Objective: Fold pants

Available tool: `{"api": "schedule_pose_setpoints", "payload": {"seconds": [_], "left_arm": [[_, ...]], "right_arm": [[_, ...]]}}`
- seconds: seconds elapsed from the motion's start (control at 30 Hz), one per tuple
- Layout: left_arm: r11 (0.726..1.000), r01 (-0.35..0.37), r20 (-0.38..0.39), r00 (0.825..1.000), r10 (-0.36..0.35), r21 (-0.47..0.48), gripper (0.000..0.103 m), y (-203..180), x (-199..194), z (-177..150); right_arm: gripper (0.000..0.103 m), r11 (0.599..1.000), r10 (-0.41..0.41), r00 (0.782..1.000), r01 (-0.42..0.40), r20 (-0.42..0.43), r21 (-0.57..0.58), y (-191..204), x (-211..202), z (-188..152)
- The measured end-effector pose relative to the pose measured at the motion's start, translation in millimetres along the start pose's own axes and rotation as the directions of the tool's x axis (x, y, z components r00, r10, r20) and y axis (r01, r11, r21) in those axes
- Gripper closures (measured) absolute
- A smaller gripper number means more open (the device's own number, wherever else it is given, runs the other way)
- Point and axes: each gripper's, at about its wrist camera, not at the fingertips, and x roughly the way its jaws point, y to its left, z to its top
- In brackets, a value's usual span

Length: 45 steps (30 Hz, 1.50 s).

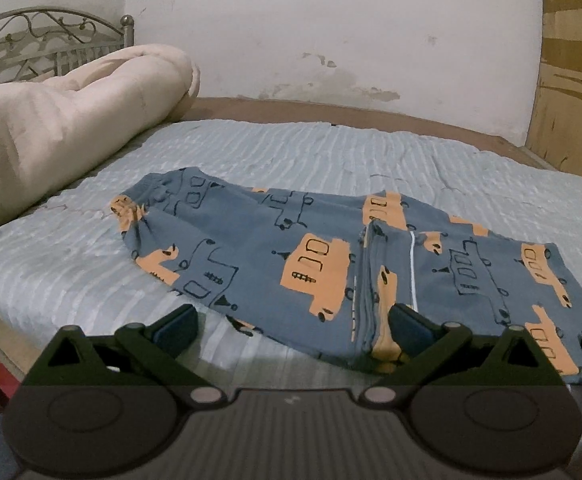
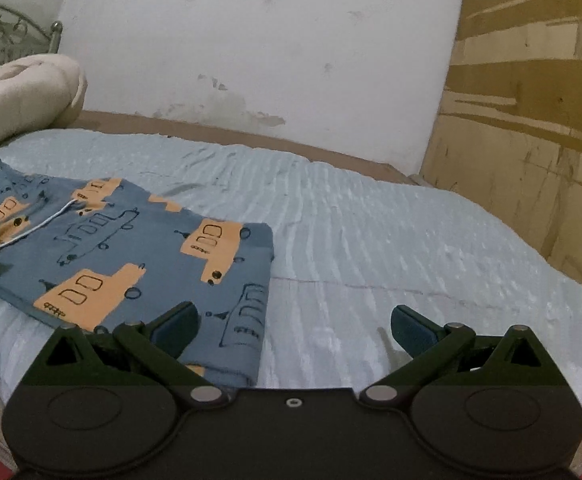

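Observation:
Blue pants [image 1: 311, 256] printed with orange trucks lie partly folded on the light blue bedspread [image 1: 291, 148], one end doubled over on the right with a white drawstring showing. My left gripper [image 1: 293, 326] is open just above the pants' near edge; its right finger [image 1: 409, 326] is over the folded layers. In the right wrist view the pants [image 2: 139, 256] lie left of centre. My right gripper [image 2: 295, 326] is open at the pants' near right corner, its left finger [image 2: 179, 326] over the fabric, its right finger over bare bedspread [image 2: 411, 248].
A rolled beige comforter [image 1: 63, 120] lies at the bed's left end before a metal headboard [image 1: 43, 40]. A white wall stands behind the bed and a wooden panel [image 2: 531, 140] on the right. The bed's near edge is just below both grippers.

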Motion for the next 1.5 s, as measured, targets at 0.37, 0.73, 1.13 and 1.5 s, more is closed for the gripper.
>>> {"api": "schedule_pose_setpoints", "payload": {"seconds": [0.37, 0.73, 1.13, 1.5], "left_arm": [[1.000, 0.002, -0.033, 0.999, -0.003, -0.030, 0.001, 4, -13, 2], [0.999, 0.009, -0.036, 0.999, -0.011, -0.039, 0.001, 9, -38, 2], [0.999, -0.052, -0.026, 0.998, 0.052, -0.009, 0.001, 53, -45, 14], [0.968, -0.094, -0.004, 0.995, 0.096, -0.233, 0.001, 155, 2, 36]], "right_arm": [[0.001, 0.999, 0.003, 1.000, -0.003, -0.008, 0.033, -5, -13, -3], [0.001, 0.997, 0.072, 0.996, -0.074, 0.051, 0.039, 1, -53, 10], [0.001, 0.989, 0.137, 0.983, -0.143, 0.118, 0.042, 15, -68, 15], [0.001, 0.966, 0.251, 0.955, -0.257, 0.158, 0.019, 57, -39, 33]]}}
